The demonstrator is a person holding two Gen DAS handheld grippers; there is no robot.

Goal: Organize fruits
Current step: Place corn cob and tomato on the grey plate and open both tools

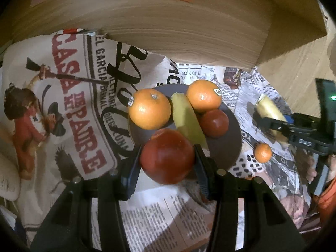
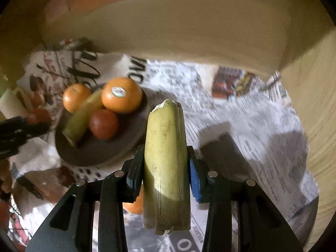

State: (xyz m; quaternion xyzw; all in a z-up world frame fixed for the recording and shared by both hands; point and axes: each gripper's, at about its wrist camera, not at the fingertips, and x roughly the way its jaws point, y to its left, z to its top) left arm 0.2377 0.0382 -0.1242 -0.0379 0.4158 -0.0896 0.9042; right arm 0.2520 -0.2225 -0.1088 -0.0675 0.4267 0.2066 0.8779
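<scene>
Left wrist view: the left gripper [image 1: 168,157] has its jaws closed on a red apple [image 1: 167,155], held at the lower centre of the frame just at the near rim of the dark plate [image 1: 229,147]. The plate already carries two oranges [image 1: 149,109], a second apple [image 1: 214,123] and a banana piece [image 1: 187,117], so little bare plate is left; setting the round apple on the rim or against the heap could send it rolling onto the newspaper-covered surface [image 1: 147,216], or nudge an orange off the far side. A small orange [image 1: 263,152] lies loose on the paper right of the plate. In the right wrist view the right gripper [image 2: 166,168] has its jaws clamped on a cut banana piece [image 2: 166,168], upright at frame centre, with the plate at centre left. The grip sits at mid-length on a soft, smooth peel, so the piece may pivot or bruise if squeezed harder. Both grippers seem headed for the same crowded plate, and could knock into each other above it.
</scene>
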